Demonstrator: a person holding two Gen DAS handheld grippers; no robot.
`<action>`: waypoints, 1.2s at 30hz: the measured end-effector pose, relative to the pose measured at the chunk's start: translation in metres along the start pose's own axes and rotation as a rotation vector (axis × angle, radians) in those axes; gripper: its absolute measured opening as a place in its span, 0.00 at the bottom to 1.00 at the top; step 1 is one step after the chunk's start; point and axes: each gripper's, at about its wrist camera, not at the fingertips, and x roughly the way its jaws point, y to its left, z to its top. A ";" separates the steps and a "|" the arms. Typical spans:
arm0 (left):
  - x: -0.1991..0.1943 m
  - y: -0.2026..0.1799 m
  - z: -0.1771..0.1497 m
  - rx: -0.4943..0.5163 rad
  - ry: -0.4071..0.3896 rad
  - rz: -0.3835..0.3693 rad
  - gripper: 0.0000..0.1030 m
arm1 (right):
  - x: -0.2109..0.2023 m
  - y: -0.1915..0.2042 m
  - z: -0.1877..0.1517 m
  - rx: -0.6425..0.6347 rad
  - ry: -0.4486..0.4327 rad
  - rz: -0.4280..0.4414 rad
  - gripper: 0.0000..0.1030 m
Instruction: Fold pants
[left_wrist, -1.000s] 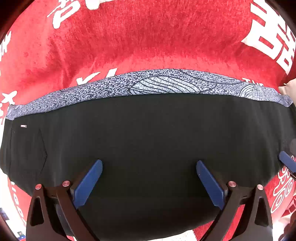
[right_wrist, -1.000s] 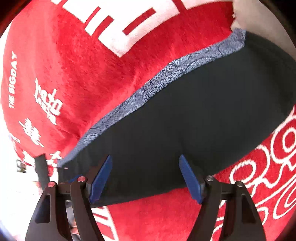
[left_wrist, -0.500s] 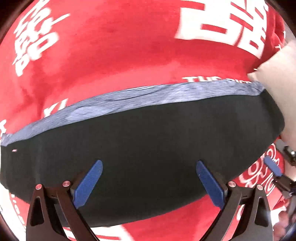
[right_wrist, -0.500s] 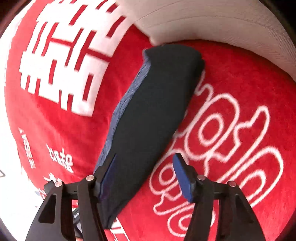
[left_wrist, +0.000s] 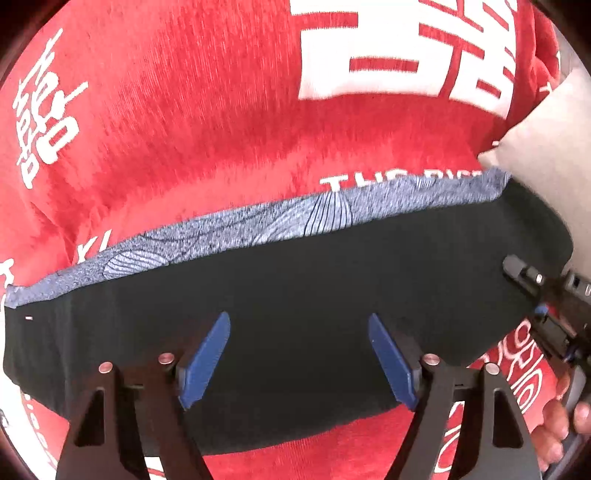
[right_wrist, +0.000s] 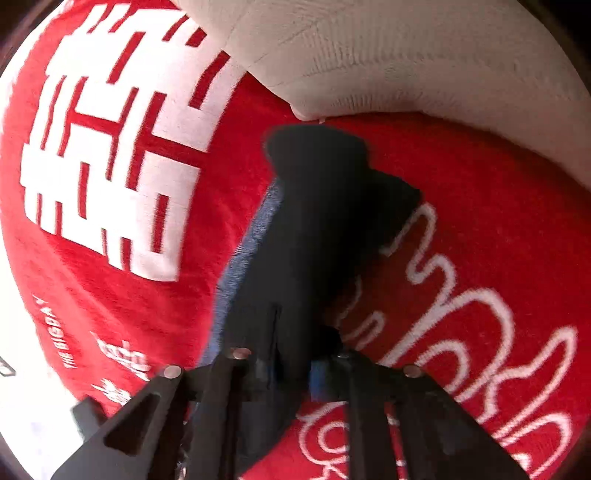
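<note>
left tool (left_wrist: 298, 356) wide open, over pants (left_wrist: 295, 314), not gripping | pants folded flat on red blanket (left_wrist: 184, 129), patterned band (left_wrist: 258, 229) at far edge | right tool (right_wrist: 291, 365) clamped on pants' end | pillow (right_wrist: 388, 55) beyond

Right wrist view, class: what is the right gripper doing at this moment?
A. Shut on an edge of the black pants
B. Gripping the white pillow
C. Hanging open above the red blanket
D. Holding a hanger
A: the right gripper has its jaws closed together with the fabric of the black pants pinched between them.
</note>
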 end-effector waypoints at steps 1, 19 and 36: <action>0.002 -0.002 -0.001 -0.008 0.002 -0.007 0.77 | -0.002 0.004 -0.001 -0.025 -0.001 -0.017 0.13; 0.007 -0.013 -0.044 0.065 -0.114 -0.074 0.78 | -0.018 0.152 -0.066 -0.753 -0.016 -0.176 0.12; -0.048 0.263 -0.094 -0.239 0.024 0.107 0.75 | 0.087 0.225 -0.254 -1.239 0.168 -0.367 0.12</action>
